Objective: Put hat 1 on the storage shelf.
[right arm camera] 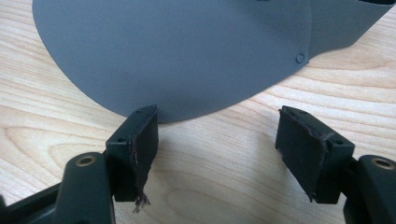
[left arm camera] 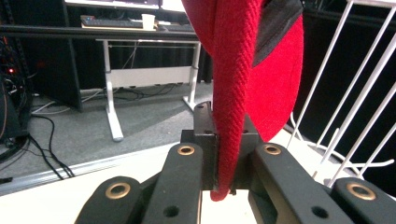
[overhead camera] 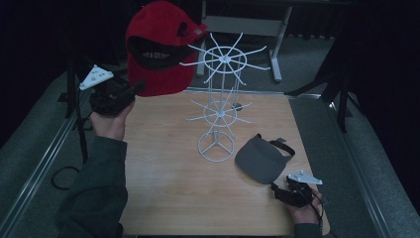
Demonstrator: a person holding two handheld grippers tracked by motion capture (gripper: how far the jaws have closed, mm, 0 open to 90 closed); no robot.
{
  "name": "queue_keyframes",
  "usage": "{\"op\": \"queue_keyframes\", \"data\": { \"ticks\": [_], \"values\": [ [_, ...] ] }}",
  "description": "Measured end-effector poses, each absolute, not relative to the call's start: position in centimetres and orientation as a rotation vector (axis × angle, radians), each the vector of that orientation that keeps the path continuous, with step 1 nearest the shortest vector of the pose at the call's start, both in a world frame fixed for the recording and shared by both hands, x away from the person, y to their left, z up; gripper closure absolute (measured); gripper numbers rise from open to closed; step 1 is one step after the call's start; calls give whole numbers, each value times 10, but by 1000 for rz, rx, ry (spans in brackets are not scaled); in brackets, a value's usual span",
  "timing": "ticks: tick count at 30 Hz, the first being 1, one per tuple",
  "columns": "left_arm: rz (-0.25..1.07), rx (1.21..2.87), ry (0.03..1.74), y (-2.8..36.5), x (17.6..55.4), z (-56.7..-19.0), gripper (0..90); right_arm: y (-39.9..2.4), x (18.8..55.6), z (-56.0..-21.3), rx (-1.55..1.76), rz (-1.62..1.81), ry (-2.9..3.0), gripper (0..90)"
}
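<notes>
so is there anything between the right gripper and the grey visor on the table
Nothing visible. The right gripper has its jaws open and low over the wooden table, with the grey visor brim just ahead of them. Bare wood lies between. The white wire rack stands off to the side, clear of that path.
</notes>
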State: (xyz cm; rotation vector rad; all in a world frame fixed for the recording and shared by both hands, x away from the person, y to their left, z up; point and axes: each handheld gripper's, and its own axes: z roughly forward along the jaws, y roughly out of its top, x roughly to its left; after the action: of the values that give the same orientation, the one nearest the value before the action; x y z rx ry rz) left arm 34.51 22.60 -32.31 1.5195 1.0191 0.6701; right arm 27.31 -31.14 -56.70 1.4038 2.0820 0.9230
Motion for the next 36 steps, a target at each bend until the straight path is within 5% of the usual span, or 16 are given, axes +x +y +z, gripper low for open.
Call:
{"op": "queue_keyframes", "data": {
  "ticks": [36],
  "values": [
    [596,1617,1067,218,328,-422,855,-311,273,-567,1404,922,2085,295]
  ]
}}
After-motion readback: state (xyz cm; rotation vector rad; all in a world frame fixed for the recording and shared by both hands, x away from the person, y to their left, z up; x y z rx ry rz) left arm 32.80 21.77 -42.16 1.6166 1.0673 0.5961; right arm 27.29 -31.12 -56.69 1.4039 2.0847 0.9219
